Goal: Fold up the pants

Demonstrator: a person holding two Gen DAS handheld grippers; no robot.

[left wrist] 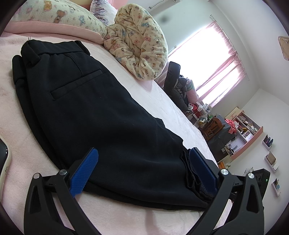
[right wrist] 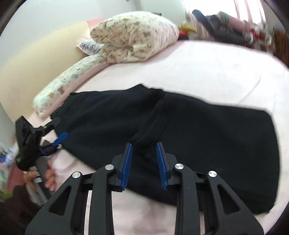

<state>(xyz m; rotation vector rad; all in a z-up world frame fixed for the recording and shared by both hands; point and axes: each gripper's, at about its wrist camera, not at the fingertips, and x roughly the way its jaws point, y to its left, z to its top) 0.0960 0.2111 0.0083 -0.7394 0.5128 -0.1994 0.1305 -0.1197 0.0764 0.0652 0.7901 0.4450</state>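
Left wrist: left gripper [left wrist: 142, 170] spread wide, empty, straddling pants [left wrist: 101, 115] on bed [left wrist: 162, 101]. Right gripper [right wrist: 144, 165] half-open, empty. Best pinching both layers before folding.

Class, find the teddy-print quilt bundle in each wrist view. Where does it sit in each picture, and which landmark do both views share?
Left wrist: the quilt sits top centre, on the bed beyond the pants.
Right wrist: the quilt sits top centre-left, behind the pants.
Shared landmark: the long teddy-print pillow beside the quilt.
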